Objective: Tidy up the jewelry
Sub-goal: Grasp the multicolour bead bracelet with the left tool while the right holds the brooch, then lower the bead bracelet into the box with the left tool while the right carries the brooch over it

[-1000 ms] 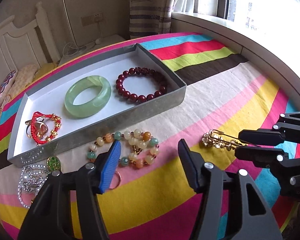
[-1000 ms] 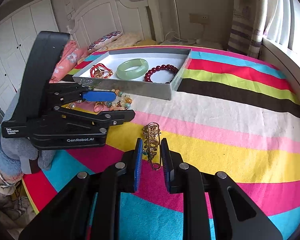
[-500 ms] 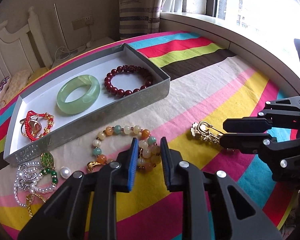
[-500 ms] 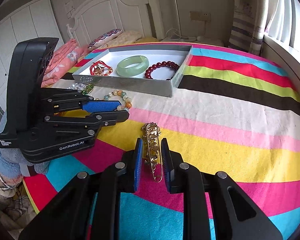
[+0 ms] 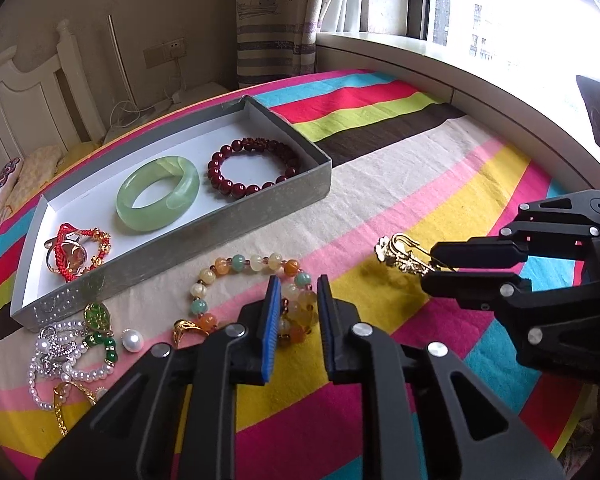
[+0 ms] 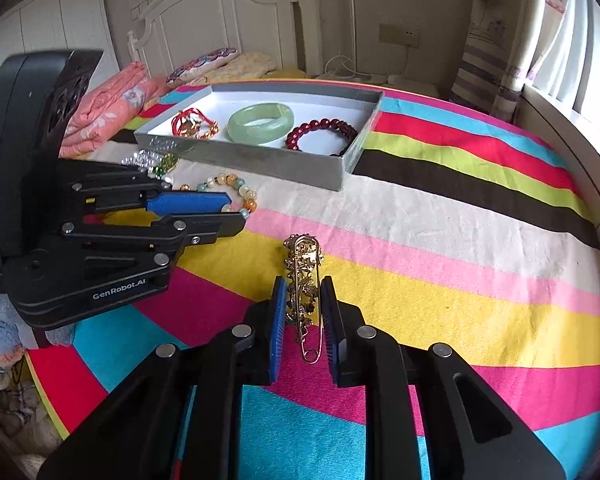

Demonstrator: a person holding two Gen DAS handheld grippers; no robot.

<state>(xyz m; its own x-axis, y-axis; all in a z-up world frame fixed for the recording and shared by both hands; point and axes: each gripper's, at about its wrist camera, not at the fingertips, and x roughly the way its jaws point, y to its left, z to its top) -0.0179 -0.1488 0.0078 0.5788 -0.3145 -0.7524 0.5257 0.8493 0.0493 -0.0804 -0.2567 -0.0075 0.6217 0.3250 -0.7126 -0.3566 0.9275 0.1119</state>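
Note:
A gold pin brooch is clamped between the blue pads of my right gripper and hangs a little above the striped cloth, casting a shadow there. The same brooch sticks out of the right gripper in the left wrist view. My left gripper is closed around beads of the multicolour bead bracelet, which lies in front of the grey tray. The tray holds a jade bangle, a dark red bead bracelet and a red cord bracelet.
Loose pieces lie left of the tray's near corner: a pearl strand, a green pendant and a single pearl. A window sill borders the bed on the right. A headboard and folded bedding stand behind.
My left gripper went from wide open to closed around the bead bracelet. My right gripper has kept its hold on the brooch and carried it slightly up and forward.

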